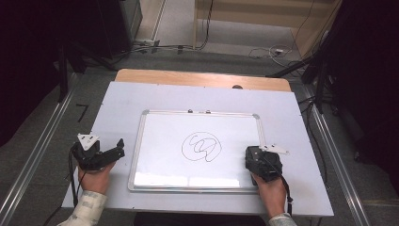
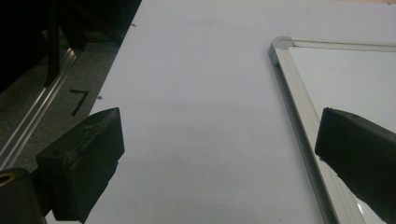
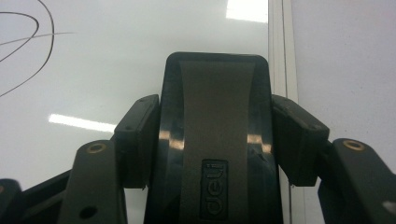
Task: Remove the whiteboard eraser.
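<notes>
A whiteboard (image 1: 160, 141) with a silver frame lies flat in the middle of the table, and a black scribble inside a circle (image 1: 202, 147) is drawn on it. My right gripper (image 1: 256, 157) hovers over the board's right edge, near its lower corner. In the right gripper view the right gripper (image 3: 215, 140) is shut on a black eraser with a grey strip (image 3: 217, 93), both pads pressing its sides above the whiteboard (image 3: 116, 60). My left gripper (image 1: 118, 149) rests left of the board. It stands open (image 2: 219, 158) with nothing between its jaws, beside the whiteboard's frame (image 2: 299, 107).
A pale sheet (image 1: 197, 94) covers the table, and wood shows at its far edge (image 1: 202, 77). Metal rails (image 1: 37, 155) run along the floor on both sides. Cables (image 1: 275, 51) lie on the floor beyond the table.
</notes>
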